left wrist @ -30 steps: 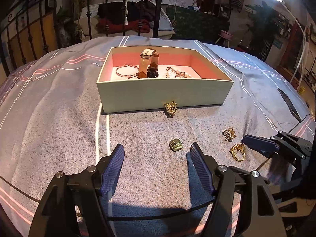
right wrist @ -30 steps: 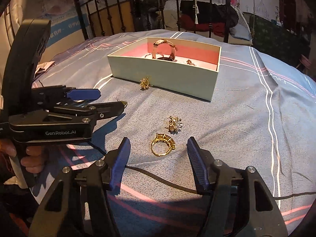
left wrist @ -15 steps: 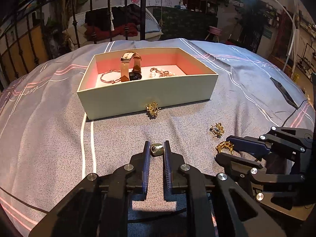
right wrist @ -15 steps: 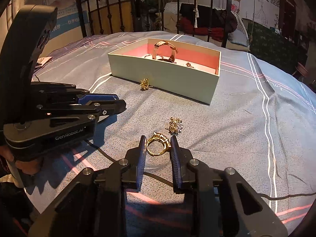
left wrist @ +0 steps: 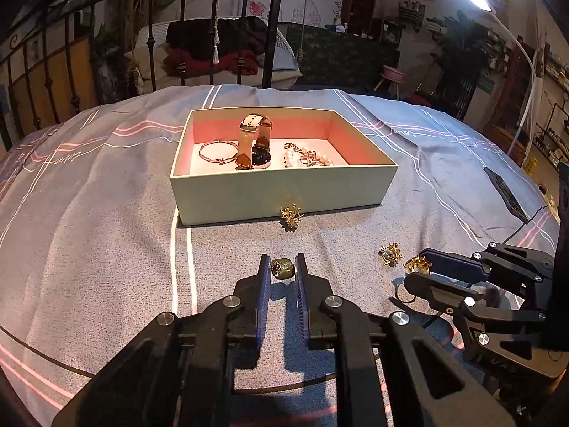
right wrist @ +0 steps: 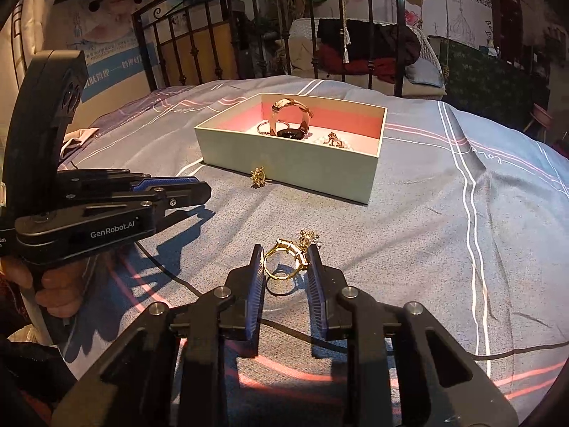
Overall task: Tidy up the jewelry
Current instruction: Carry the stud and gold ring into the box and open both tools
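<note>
A pale green box [left wrist: 284, 192] with a pink lining stands on the grey bedspread and holds a watch [left wrist: 254, 142], a bangle [left wrist: 217, 153] and a pearl piece [left wrist: 307, 158]. My left gripper [left wrist: 282, 270] is shut on a small green-gold stone piece [left wrist: 282, 268], lifted off the cover. My right gripper [right wrist: 286, 259] is shut on a gold ring [right wrist: 284, 259], also lifted. A gold brooch [left wrist: 291, 215] lies against the box front. Another gold brooch [left wrist: 390, 253] lies beside the right gripper [left wrist: 423, 265]; it also shows in the right wrist view [right wrist: 309, 236].
The box [right wrist: 295, 163] sits mid-bed in the right wrist view, with the left gripper [right wrist: 199, 188] at the left. A black iron bed frame [left wrist: 153, 35] and pillows stand behind. A dark flat object [left wrist: 505, 194] lies at the right edge.
Both grippers went from wide open to shut, the left on the stone piece and the right on the gold ring. Both have since risen a little with their pieces.
</note>
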The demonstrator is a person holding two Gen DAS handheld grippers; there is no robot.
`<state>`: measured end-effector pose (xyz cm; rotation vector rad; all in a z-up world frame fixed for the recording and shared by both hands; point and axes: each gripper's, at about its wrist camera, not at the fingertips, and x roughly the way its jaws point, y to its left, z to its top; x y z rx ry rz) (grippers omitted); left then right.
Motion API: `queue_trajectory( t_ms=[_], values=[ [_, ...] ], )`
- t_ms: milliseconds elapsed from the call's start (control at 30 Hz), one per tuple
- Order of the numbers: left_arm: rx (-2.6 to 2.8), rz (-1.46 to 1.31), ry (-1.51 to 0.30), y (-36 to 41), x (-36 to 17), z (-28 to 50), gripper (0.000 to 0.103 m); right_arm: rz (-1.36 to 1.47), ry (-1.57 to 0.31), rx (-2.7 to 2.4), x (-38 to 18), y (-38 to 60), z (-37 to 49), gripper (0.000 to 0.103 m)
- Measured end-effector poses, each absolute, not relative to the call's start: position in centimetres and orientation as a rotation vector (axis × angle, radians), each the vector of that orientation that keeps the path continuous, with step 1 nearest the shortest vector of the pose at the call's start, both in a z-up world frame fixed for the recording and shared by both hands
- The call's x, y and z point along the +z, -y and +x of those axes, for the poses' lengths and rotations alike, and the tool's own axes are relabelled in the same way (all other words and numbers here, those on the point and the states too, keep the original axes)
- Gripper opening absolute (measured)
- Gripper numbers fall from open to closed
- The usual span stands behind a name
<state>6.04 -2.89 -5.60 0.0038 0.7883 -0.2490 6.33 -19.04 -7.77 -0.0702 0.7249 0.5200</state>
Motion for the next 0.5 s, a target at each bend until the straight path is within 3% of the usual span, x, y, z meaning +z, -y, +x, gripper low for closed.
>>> queue_trajectory(
  t_ms=[500],
  values=[
    [-0.242, 0.001, -0.760, 3.0, -3.8, 7.8, 0.013, -0.083, -0.672, 0.530, -5.4, 18.2, 8.4, 0.026]
  ],
)
